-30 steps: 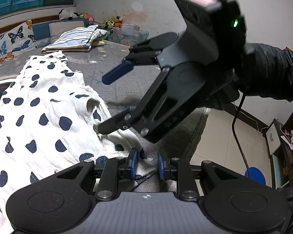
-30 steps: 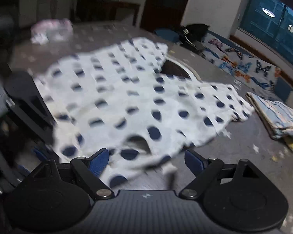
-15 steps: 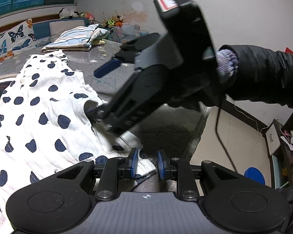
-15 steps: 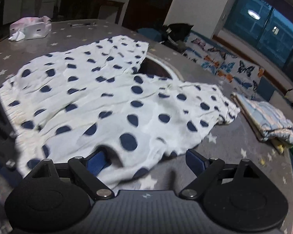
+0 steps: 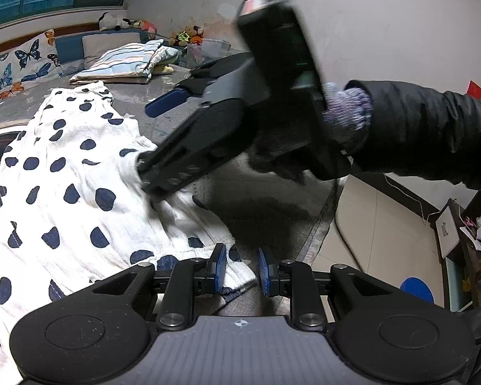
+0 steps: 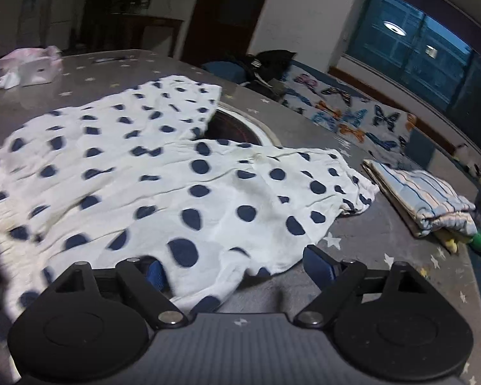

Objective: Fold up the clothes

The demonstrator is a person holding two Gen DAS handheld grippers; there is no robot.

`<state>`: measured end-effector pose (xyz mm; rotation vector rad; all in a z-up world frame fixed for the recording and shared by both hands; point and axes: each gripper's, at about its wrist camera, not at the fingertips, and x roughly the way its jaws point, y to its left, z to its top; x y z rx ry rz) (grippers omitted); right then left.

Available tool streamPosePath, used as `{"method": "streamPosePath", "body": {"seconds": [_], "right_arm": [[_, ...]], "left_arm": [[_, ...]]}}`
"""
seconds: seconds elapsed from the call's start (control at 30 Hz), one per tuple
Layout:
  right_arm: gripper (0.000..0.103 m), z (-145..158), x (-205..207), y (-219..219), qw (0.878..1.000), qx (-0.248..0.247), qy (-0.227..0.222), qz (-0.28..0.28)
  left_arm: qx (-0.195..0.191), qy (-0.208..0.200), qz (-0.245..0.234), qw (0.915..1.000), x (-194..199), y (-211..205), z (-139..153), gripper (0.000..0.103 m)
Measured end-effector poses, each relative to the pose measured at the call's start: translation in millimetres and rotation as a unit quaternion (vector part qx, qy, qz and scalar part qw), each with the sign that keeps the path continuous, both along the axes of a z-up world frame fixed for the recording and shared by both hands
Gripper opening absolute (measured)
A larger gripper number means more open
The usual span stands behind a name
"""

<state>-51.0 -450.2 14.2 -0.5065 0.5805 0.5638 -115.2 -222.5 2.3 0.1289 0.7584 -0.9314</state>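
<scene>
A white garment with navy dots (image 5: pixel 64 173) (image 6: pixel 176 173) lies spread on the grey star-print table (image 6: pixel 368 240). My left gripper (image 5: pixel 242 268) hovers at the garment's near corner. Its blue pads stand a narrow gap apart, with the hem lying under them and not pinched. My right gripper (image 5: pixel 147 146) (image 6: pixel 237 266) is wide open at the garment's near edge. Seen from the left wrist, its lower finger presses down into the cloth and the upper finger is in the air. Seen from the right wrist, a fold of cloth lies between the fingers and partly hides the left pad.
A folded striped cloth (image 5: pixel 128 64) (image 6: pixel 426 199) sits at the table's far side, by butterfly-print cushions (image 6: pixel 352 118). A dark round inset (image 6: pixel 237 128) shows beside the garment. A pink-white bundle (image 6: pixel 29 67) lies far left. The table edge drops to tiled floor (image 5: pixel 384 234).
My right gripper came down and to the left until its lower finger landed on the garment's edge, bunching it a little. The left gripper has not moved.
</scene>
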Motion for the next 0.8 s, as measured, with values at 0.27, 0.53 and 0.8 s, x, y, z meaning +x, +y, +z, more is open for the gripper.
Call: {"method": "streamPosePath", "body": {"seconds": [0.27, 0.53, 0.8], "right_arm": [[0.087, 2, -22, -5, 0.999, -0.019, 0.038, 0.031], [0.095, -9, 1, 5, 1.0, 0.003, 0.016, -0.002], [0.095, -16, 15, 6, 0.999, 0.004, -0.03, -0.039]], "left_arm": [[-0.002, 0.001, 0.001, 1.0, 0, 1, 0, 0.024], [-0.001, 0.001, 0.002, 1.0, 0, 0, -1, 0.024], [-0.001, 0.0, 0.003, 1.0, -1, 0, -1, 0.024]]}}
